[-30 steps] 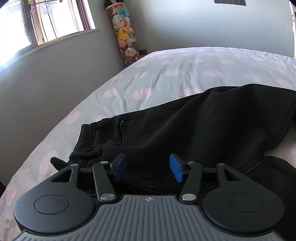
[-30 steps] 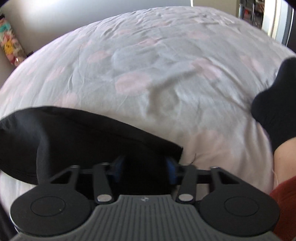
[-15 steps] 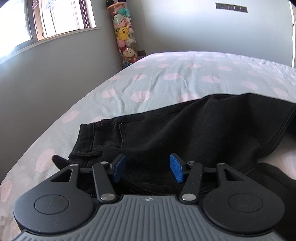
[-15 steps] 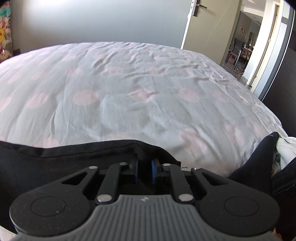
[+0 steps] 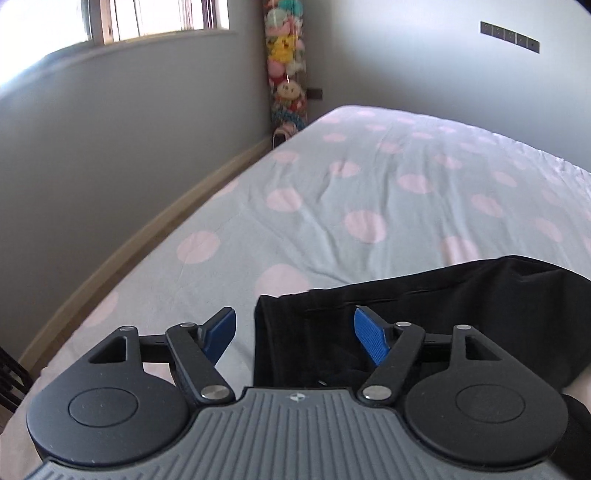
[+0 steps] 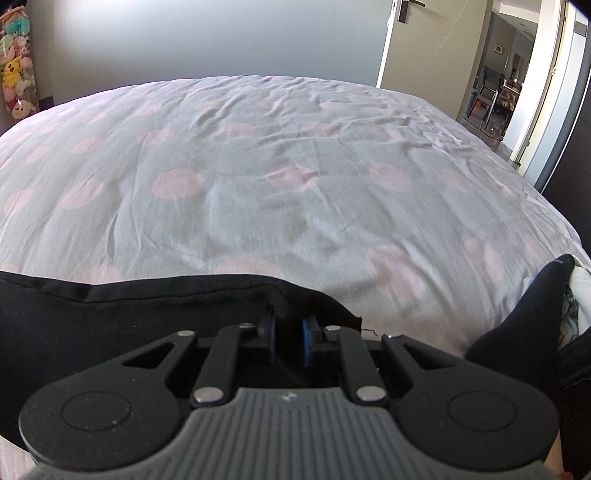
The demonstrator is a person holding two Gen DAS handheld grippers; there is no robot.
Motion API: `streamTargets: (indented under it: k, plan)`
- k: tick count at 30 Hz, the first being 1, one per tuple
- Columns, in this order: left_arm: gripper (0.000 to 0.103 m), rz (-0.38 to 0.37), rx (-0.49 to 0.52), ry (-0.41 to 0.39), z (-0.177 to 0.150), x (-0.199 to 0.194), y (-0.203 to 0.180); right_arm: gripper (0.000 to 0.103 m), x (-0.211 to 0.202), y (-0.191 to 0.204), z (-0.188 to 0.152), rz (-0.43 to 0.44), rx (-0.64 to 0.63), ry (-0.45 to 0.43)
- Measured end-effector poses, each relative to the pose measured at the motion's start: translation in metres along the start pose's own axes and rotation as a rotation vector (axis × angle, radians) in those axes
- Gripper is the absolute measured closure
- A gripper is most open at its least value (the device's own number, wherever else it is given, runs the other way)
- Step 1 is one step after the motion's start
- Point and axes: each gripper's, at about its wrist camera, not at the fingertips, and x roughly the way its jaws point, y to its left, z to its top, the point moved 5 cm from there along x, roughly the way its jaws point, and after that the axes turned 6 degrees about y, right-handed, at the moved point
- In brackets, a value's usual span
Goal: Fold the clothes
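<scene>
Now I look down my left gripper [image 5: 294,330], and its jaws stand wide apart. They have just been opening more, and they press on nothing. One blue pad [image 5: 221,330] hangs over the bare sheet. The other pad is over the black pants [image 5: 461,295], and I see a gap between it and the cloth. An edge of the pants lies between the two pads.

The pants lie on the bed [image 5: 369,184]. Its sheet is pale with big pink dots. In this view the pants fill the low right part, close to my gripper.

My right gripper [image 6: 289,341] is almost closed. Its jaws have just been closing, and black cloth sits between them. I think they pinch the hem of the pants [image 6: 129,317], but the pads are mostly hidden by the cloth, so I cannot be fully sure how tight it is. The hem runs off to the left from there, flat along the sheet [image 6: 295,166].

A second dark piece of clothing [image 6: 524,332] sticks up at the right edge of the bed, with something white just behind it.

Far off in the corner hangs a tall stack of soft toys [image 5: 286,66], beside a window [image 5: 110,18]. A door [image 6: 436,40] stands open on the other side.
</scene>
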Motion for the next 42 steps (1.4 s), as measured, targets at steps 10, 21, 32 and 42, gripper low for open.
streamTargets:
  k: [10,21,32,42]
  plan:
    - [0.019,-0.173,-0.164,0.226,-0.024,0.089,0.042,0.088,0.016,0.0,0.006,0.0,-0.035,0.024]
    - [0.069,-0.173,-0.176,0.14,-0.008,0.052,0.022,0.089,0.0,0.0,0.019,-0.022,0.0,-0.035]
    - [0.085,-0.182,-0.083,-0.076,0.049,-0.063,-0.032,0.091,-0.104,-0.094,0.059,-0.087,0.104,-0.214]
    - [0.087,-0.118,-0.033,-0.079,0.088,-0.031,-0.096,0.091,-0.074,-0.158,0.079,-0.164,0.134,-0.188]
